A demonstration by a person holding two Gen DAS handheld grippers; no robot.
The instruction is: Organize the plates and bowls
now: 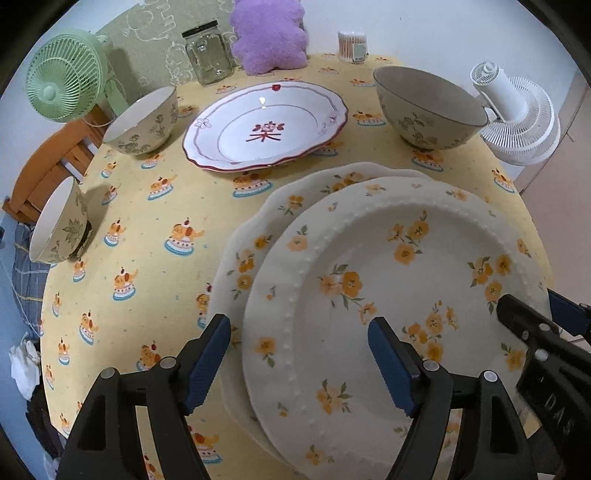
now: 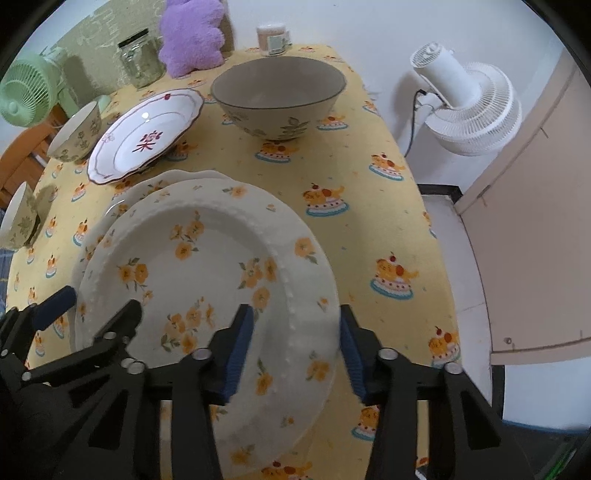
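The right gripper [image 2: 295, 350] and left gripper [image 1: 299, 358], both spread wide, straddle opposite rims of the beaded floral plate [image 1: 399, 295] lying on a scalloped plate [image 1: 255, 236]; stacking looks underway, so next the red-trimmed plate [image 1: 266, 125] probably needs a rim pinch.

A yellow tablecloth [image 1: 155, 229] with a cake print covers the table. Along its far edge stand a glass jar [image 1: 207, 55], a purple plush cushion [image 1: 271, 35] and a tub of cotton swabs [image 1: 352, 46]. A green fan [image 1: 62, 86] sits beyond the far left corner, a white fan [image 1: 517, 114] off the right edge.
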